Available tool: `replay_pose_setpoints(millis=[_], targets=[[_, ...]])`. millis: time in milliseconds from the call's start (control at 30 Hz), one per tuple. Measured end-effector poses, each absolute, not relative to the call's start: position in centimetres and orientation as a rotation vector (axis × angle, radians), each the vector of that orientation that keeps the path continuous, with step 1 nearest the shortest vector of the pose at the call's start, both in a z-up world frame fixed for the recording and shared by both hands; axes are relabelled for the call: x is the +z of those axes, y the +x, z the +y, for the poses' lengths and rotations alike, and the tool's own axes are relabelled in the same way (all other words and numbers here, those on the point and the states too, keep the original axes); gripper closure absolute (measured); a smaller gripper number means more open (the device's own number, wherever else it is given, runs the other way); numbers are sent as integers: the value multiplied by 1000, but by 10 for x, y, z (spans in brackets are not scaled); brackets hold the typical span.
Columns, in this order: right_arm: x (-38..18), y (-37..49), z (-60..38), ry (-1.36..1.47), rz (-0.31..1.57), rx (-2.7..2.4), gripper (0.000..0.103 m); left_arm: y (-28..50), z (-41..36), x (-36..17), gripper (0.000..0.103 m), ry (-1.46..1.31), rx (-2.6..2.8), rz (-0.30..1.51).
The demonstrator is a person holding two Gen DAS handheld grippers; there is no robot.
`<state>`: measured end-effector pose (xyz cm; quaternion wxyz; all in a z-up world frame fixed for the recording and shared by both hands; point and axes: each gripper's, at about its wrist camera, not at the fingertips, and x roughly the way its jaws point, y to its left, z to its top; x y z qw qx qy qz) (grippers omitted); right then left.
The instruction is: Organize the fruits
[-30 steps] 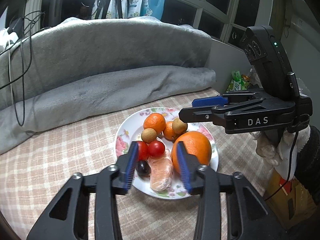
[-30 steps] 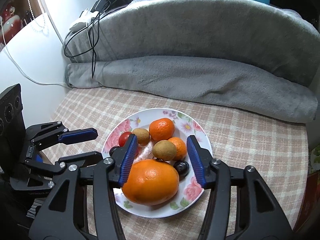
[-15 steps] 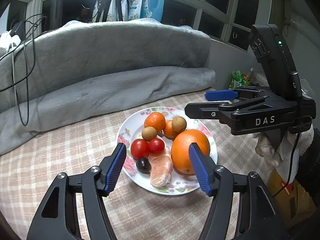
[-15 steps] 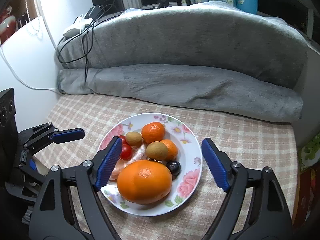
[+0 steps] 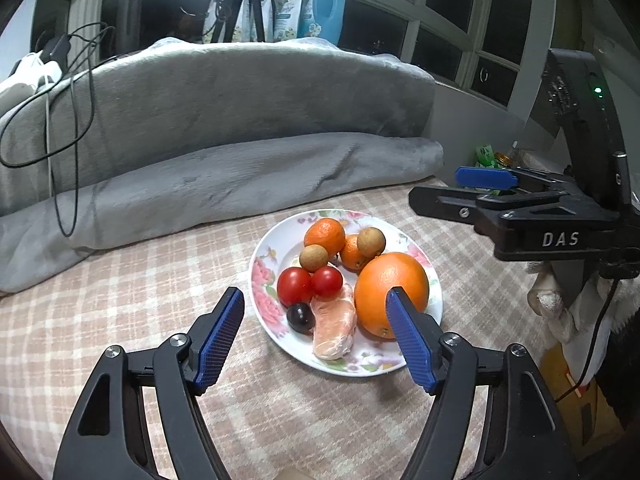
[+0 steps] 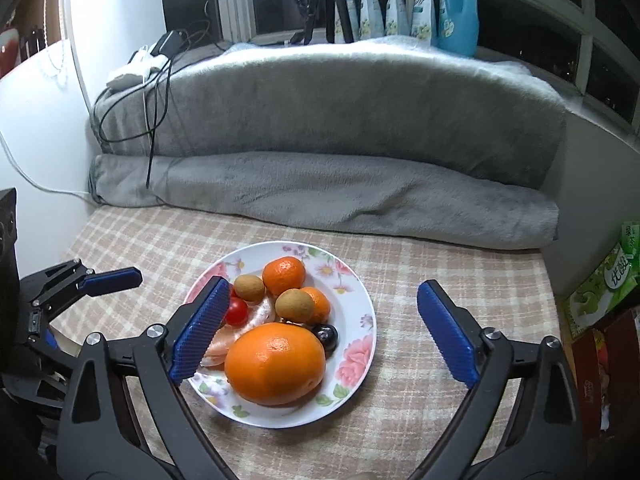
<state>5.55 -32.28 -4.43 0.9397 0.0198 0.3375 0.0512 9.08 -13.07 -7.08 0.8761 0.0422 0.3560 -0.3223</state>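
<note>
Left gripper [image 5: 314,338]: black frame with blue ribbed pads, jaws spread wide and holding nothing; it hovers over the near edge of the plate, its right pad in front of the big orange.
Right gripper [image 6: 320,328]: same build, jaws spread wide and gripping nothing, level above the plate's near side; its left pad overlaps the plate's 9 o'clock rim.
Round white floral china plate [image 5: 266,252]: sits on the pink-and-cream checked cloth [image 5: 132,280], holding all the fruit.
Plate contents (left wrist view): large orange [image 5: 390,288] at 4 o'clock; peeled orange segment [image 5: 334,322] at 6; dark grape [image 5: 300,317] at 7; two red cherry tomatoes [image 5: 295,286] at 8; two small mandarins [image 5: 325,235] and two brown longans [image 5: 371,242] toward 12.
Behind: rolled grey fleece blanket [image 5: 240,176].
</note>
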Motion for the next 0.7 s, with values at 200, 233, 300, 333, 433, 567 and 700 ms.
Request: replay_pose_setpoints(millis=[200,233,300,333,433,567,700], targets=[[-35,43,-323,56,642,95,6,86,-127,-66,29,74,-659,735],[-34,42,-322,56,636,92,6,85,-127,-65,29,75,-656,732],[-31,38,-321,58,621,86,6,81,-127,-62,29,78,-650,721],[-30,36,-321,61,614,83,6,81,-127,-61,29,78,-648,716],[-26,30,-321,73,598,74,6,75,-125,-56,29,80,-632,700],[-22,20,-320,70,571,49,6,65,-121,-49,20,81,-599,670],[-20,6,-319,76,544,19,3,51,-117,-42,20,90,-564,636]])
